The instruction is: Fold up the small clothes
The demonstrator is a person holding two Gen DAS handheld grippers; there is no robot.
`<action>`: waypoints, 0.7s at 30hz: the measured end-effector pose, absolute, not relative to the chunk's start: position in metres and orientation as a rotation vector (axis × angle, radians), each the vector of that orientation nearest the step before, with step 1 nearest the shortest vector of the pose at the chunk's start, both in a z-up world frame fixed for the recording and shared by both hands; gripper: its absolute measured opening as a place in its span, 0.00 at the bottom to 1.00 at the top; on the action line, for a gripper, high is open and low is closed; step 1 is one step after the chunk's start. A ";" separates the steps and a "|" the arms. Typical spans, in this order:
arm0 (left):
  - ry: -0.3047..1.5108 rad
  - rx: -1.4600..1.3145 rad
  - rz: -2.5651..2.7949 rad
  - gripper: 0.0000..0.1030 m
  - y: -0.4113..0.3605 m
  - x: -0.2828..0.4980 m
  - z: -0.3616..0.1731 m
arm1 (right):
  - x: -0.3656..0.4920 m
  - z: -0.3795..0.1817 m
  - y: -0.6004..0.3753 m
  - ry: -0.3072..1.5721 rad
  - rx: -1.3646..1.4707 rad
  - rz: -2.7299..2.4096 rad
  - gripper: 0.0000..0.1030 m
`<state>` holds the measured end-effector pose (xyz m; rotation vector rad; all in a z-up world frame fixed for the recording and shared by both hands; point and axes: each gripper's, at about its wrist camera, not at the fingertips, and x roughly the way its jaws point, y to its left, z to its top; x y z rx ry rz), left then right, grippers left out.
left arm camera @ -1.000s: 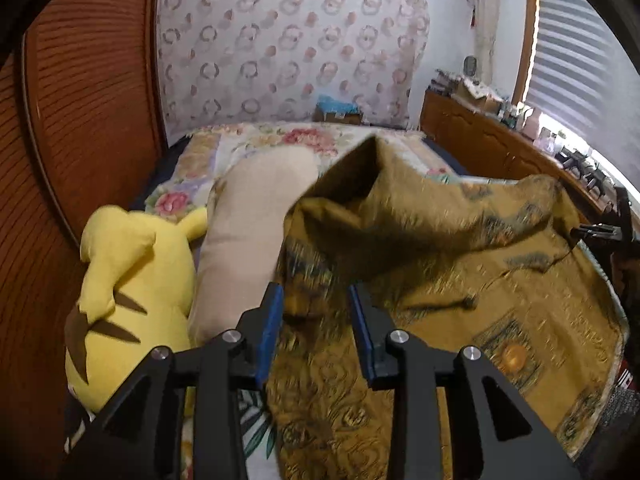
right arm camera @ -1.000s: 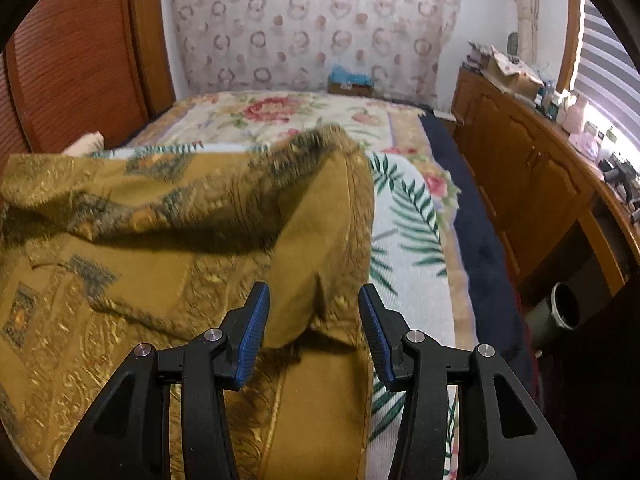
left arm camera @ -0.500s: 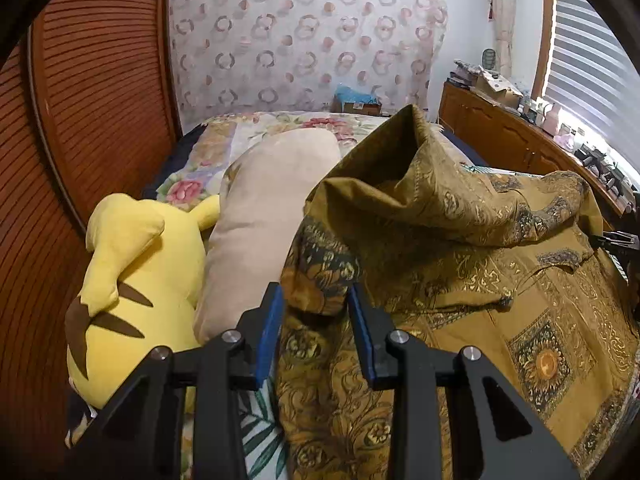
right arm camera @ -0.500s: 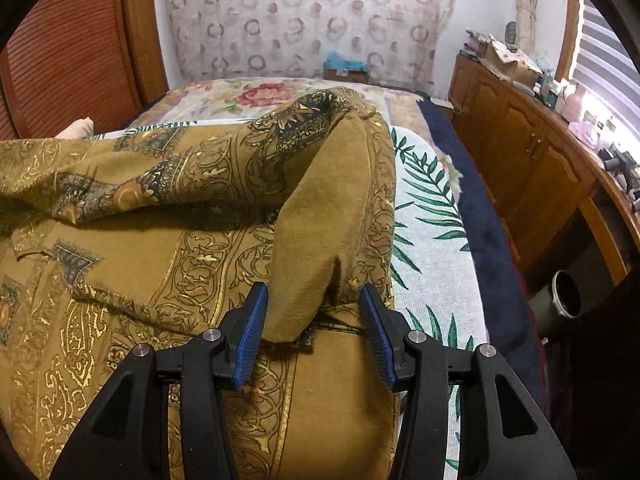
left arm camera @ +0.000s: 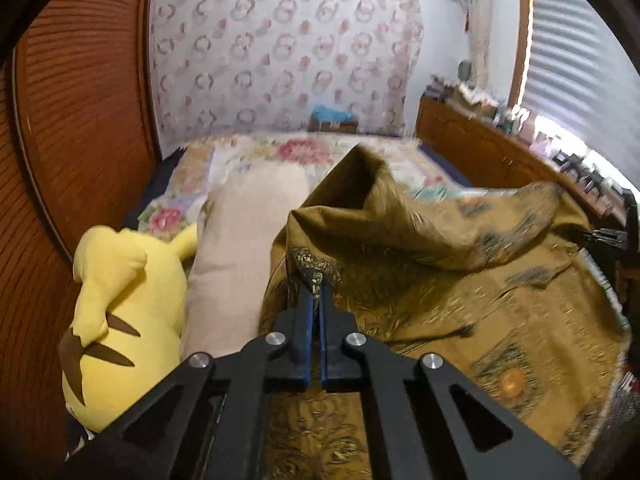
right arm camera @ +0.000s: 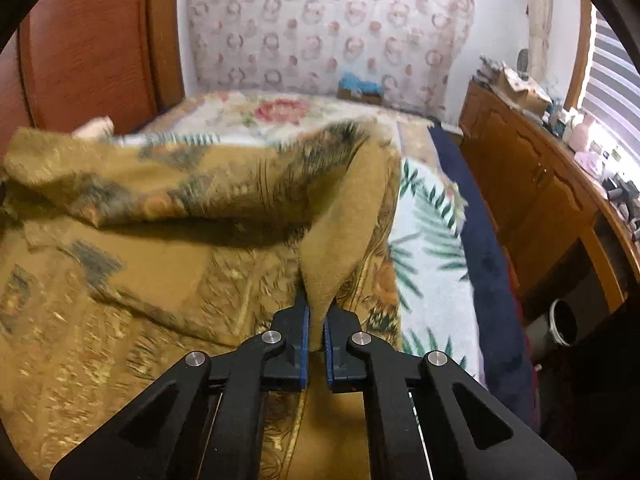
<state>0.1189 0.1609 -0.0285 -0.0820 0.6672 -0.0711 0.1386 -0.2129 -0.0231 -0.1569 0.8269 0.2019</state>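
The bed (right arm camera: 432,280), covered with a floral and palm-leaf spread, carried everything, and the fold looked to be at an early stage: one edge of the cloth was raised off the spread and held, but nothing had yet been laid over into a finished layer, so the carry-across, the smoothing and any later folds all seemed left to do

The cloth (left arm camera: 460,312) was the largest thing on it, a mustard-gold piece printed with darker scrolls and medallions, lying across the middle of the bed and reaching toward its right edge. Its plain, unprinted underside showed where the lifted edge had turned over (right arm camera: 344,240). It hung in soft peaks with a sagging span between them, which suggested a thin, limp weave that would drape and slip rather than hold a crease. Much of its surface was blurred

Along the bed's left edge lay a beige pillow (left arm camera: 240,264) touching the cloth's side, with a yellow plush toy (left arm camera: 116,304) just beside it, against the wooden panel

The left gripper (left arm camera: 316,292) had its fingers pressed narrow on a patterned corner of the cloth near the pillow. The right gripper (right arm camera: 316,312) had its fingers closed on the turned-over edge near the bed's right side, a strip of fabric pinched between them
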 end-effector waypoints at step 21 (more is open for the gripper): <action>0.659 -0.176 -0.102 0.00 0.154 -0.023 -0.022 | 0.026 0.045 -0.246 0.750 -0.118 0.308 0.02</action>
